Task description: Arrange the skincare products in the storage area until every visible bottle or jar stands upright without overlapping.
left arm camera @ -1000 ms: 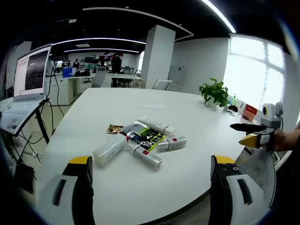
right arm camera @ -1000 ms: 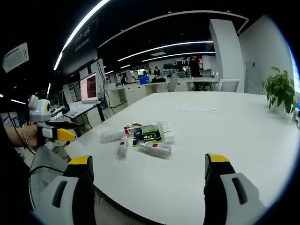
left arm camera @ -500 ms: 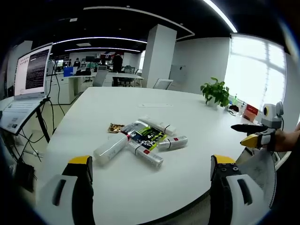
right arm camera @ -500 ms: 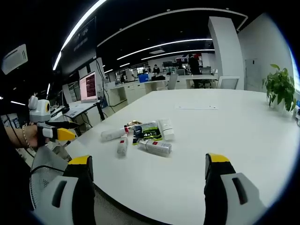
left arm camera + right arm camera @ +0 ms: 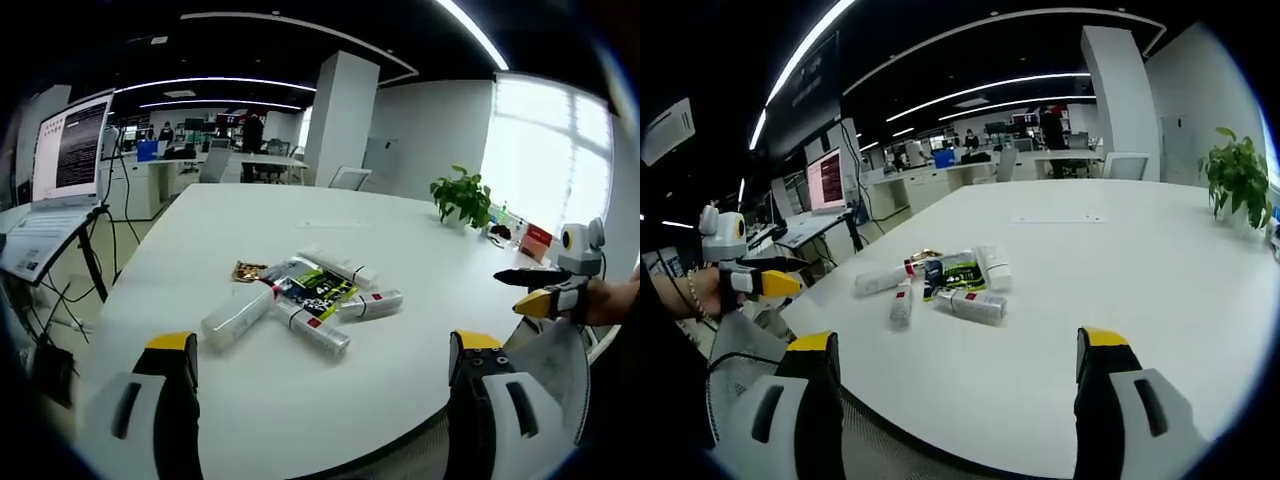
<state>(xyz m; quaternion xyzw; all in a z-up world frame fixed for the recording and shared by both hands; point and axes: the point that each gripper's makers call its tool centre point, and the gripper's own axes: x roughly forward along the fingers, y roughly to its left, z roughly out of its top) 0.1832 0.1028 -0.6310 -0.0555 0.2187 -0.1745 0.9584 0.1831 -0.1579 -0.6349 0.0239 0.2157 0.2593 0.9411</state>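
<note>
Several skincare products lie on their sides in a cluster on the white table (image 5: 400, 230). They are a long white tube (image 5: 235, 315), a green and black packet (image 5: 318, 288), a red-marked bottle (image 5: 312, 330), a second bottle (image 5: 368, 303) and a white tube (image 5: 337, 267) behind. My left gripper (image 5: 322, 345) is open, short of the cluster, holding nothing. From the other side I see the long tube (image 5: 880, 281), a small bottle (image 5: 901, 302), the packet (image 5: 955, 272) and a bottle (image 5: 972, 305). My right gripper (image 5: 957, 340) is open and holds nothing.
A small golden packet (image 5: 245, 271) lies beside the cluster. A potted plant (image 5: 460, 197) stands at the far right of the table. A laptop (image 5: 65, 150) on a stand is to the left. A mesh chair back (image 5: 545, 360) sits at the table's near edge.
Both views drifted slightly with my hands. The products lie where they were, and both grippers stay open.
</note>
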